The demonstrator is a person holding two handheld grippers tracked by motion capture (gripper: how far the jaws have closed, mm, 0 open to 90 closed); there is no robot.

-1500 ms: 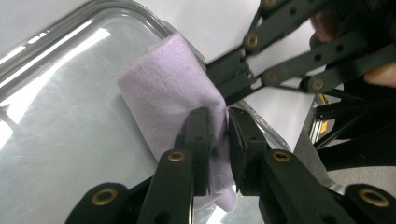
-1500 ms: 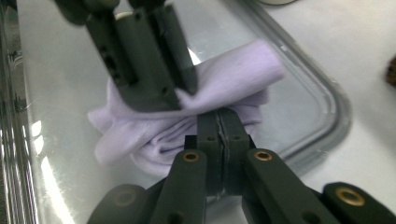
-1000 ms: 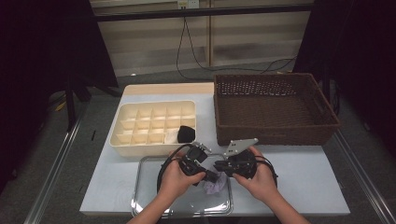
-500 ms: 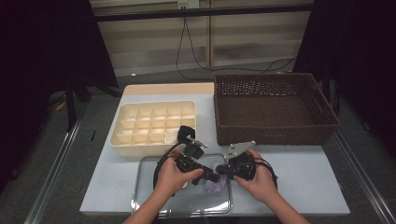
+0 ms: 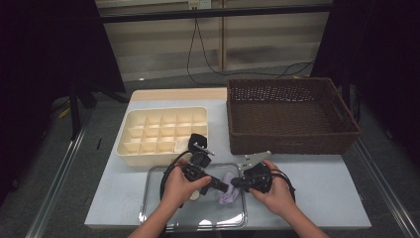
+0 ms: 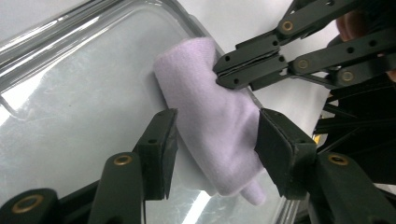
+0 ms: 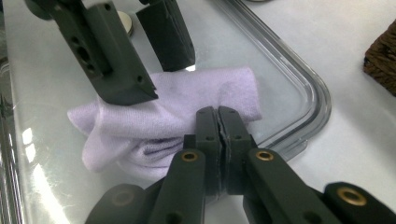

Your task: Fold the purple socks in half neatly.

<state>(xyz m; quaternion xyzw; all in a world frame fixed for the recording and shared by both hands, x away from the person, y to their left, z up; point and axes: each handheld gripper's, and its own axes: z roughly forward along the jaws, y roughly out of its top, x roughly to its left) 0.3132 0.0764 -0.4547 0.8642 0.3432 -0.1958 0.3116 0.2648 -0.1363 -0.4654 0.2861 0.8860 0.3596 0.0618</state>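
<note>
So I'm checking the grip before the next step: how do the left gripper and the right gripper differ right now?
The left gripper has its jaws apart, just opened, straddling the lilac cloth with gaps at its pads; the right gripper is shut on the cloth, pinching its edge. In the high view the left gripper reaches in from the left, the right gripper from the right. Both are black, hand-held, and meet over the clear tray.

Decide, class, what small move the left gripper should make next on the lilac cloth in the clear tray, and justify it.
Probably close the left gripper on the lilac cloth. Its fingers have just been opening and now stand either side of the folded cloth without pressing it, while the right gripper is shut on the cloth's edge, steadying it in the clear tray.
</note>
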